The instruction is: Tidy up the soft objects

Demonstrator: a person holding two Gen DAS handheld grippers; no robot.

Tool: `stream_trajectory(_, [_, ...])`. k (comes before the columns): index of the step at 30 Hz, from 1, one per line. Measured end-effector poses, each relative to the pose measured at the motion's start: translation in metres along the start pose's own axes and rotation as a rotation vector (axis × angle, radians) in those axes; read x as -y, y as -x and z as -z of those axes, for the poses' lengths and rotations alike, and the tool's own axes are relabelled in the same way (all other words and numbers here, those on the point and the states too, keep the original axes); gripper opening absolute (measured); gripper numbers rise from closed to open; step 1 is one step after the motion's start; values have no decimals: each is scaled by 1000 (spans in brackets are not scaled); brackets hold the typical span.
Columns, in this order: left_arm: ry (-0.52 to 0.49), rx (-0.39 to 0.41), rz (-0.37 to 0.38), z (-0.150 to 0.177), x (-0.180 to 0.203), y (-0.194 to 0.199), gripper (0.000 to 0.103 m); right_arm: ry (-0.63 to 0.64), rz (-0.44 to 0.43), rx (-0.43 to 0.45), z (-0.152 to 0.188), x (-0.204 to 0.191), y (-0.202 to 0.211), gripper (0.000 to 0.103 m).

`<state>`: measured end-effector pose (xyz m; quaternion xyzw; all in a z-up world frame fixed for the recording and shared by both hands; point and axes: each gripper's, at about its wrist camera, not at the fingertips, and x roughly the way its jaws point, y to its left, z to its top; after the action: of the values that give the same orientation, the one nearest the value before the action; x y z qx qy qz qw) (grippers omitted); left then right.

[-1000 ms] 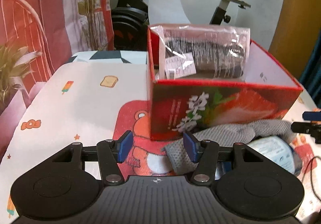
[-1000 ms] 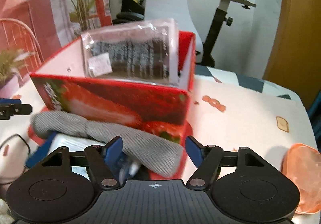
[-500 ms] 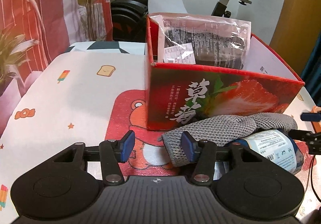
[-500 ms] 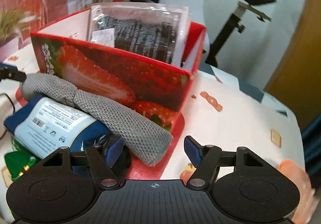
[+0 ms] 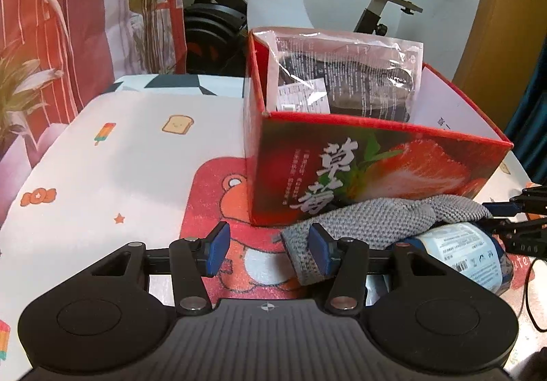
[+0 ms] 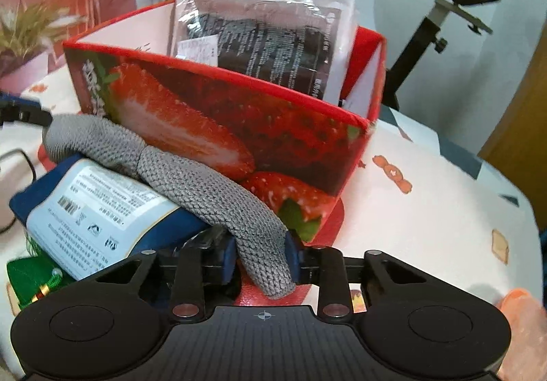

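A grey knitted cloth (image 6: pixel 191 182) lies in front of the red strawberry box (image 6: pixel 239 128), draped over a blue package with a white label (image 6: pixel 99 210). My right gripper (image 6: pixel 261 259) is shut on the near end of the grey cloth. My left gripper (image 5: pixel 266 249) is open; its right finger touches the other end of the cloth (image 5: pixel 376 220) in front of the box (image 5: pixel 376 169). A clear bag of dark fabric (image 5: pixel 345 73) stands inside the box.
A red bear mat (image 5: pixel 218 210) lies under the box on a white patterned tablecloth (image 5: pixel 130 155). A green pouch (image 6: pixel 30 278) lies by the blue package. An exercise bike (image 5: pixel 218 15) and plants stand behind. An orange item (image 6: pixel 523 323) sits at the right.
My right gripper moved forward and closed on the end of the grey cloth. My left gripper stayed open and shifted slightly back from the box.
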<state>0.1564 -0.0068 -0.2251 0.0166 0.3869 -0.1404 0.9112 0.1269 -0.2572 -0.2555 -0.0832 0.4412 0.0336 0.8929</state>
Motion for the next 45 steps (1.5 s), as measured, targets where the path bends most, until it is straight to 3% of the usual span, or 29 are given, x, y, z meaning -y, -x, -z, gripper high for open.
stream_trajectory(12, [-133,0,85,14,15,4,54,-138,-43,20,1,13,0,20])
stream_trajectory(20, [-284,-23,47,20,33,-15,56,-164,-49,19,0,14,-1,20])
stream_trajectory(29, [-336,-6,26,18,38,-30,59,-175,-55,23,2,16,-2,21])
stream_trajectory(30, [-330,-4,26,17,37,-31,56,-175,-55,23,2,15,-2,21])
stream_trajectory(33, [-304,0,31,15,33,-29,28,-172,-58,29,4,16,-1,25])
stream_trajectory(37, [-261,15,51,11,28,-24,23,-175,-53,42,9,18,1,32])
stream_trajectory(45, [-197,13,76,7,23,-24,22,-181,-52,61,18,23,2,38])
